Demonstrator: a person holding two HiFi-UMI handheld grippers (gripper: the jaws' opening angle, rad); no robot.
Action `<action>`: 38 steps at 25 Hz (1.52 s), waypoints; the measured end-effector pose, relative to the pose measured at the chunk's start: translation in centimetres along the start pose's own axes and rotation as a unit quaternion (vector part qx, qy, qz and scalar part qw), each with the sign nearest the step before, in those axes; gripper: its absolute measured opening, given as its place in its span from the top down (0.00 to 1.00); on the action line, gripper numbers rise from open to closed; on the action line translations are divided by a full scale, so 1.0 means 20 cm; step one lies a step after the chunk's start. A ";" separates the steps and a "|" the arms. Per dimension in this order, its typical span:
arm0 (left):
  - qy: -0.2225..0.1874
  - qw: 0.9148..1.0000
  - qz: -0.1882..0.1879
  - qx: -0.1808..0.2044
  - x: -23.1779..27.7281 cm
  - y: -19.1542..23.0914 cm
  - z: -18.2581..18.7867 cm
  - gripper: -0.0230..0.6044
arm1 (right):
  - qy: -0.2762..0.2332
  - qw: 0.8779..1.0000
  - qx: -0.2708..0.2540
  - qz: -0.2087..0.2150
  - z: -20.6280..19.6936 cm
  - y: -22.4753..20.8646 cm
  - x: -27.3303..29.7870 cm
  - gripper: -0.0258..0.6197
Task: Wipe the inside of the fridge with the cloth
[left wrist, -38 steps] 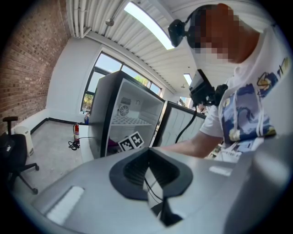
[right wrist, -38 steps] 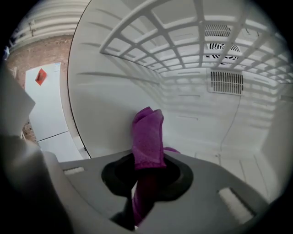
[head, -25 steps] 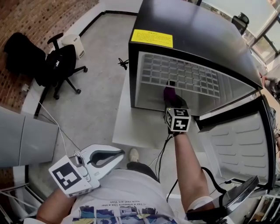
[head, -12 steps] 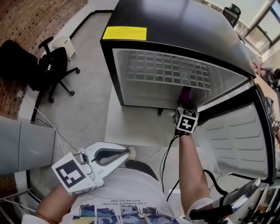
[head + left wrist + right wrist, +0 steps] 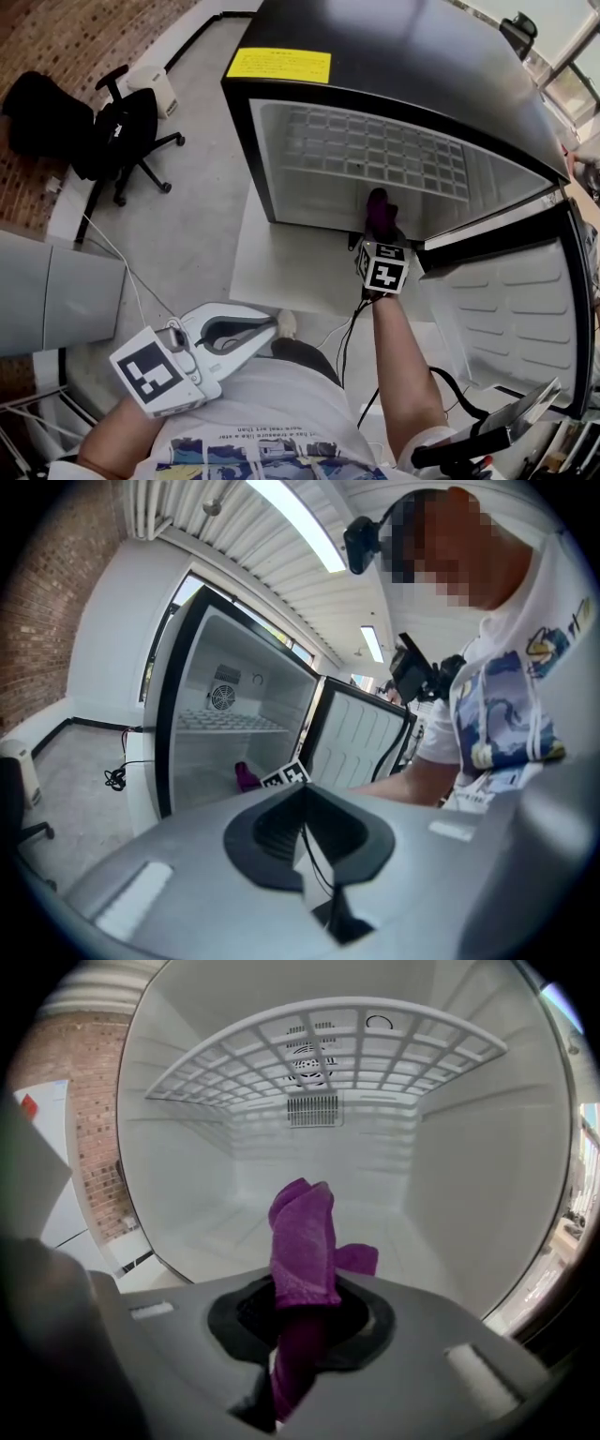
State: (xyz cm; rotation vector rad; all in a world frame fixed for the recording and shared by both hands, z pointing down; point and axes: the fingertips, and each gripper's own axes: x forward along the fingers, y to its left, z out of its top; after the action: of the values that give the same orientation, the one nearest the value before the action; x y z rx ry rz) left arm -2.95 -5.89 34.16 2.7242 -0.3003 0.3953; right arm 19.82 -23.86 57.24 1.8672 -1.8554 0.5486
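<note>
Head view: the right tool (image 5: 380,230) reaches into the fridge (image 5: 394,56), below its wire shelf (image 5: 375,155). Left gripper view: the left tool (image 5: 302,822), closed on nothing, hangs outside the fridge. Right gripper view: jaws clamp the purple cloth (image 5: 302,1232) inside the fridge; hard scrubbing could tug it free.

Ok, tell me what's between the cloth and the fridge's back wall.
Nothing; the right gripper view shows bare fridge floor from cloth to back wall.
</note>
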 end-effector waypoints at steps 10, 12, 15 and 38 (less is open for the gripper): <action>-0.004 0.999 0.040 -0.013 -0.10 0.04 -0.03 0.96 | -0.008 0.995 -0.013 0.096 0.05 0.46 0.04 0.87; -0.006 0.999 0.047 -0.016 -0.12 0.04 -0.04 0.96 | -0.009 0.993 -0.020 0.114 0.05 0.55 0.04 0.87; -0.009 0.998 0.055 -0.018 -0.13 0.05 -0.04 0.96 | -0.011 0.991 -0.020 0.135 0.07 0.65 0.05 0.87; -0.018 0.999 -0.023 0.013 -0.19 0.07 0.01 0.96 | -0.032 0.972 0.000 0.231 0.19 0.98 -0.17 0.87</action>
State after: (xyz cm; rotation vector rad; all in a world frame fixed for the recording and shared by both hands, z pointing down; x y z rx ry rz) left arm -6.85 -6.58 33.28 2.7606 -0.2440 0.3401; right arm -0.04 -23.11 52.97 1.4611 -2.3468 0.6429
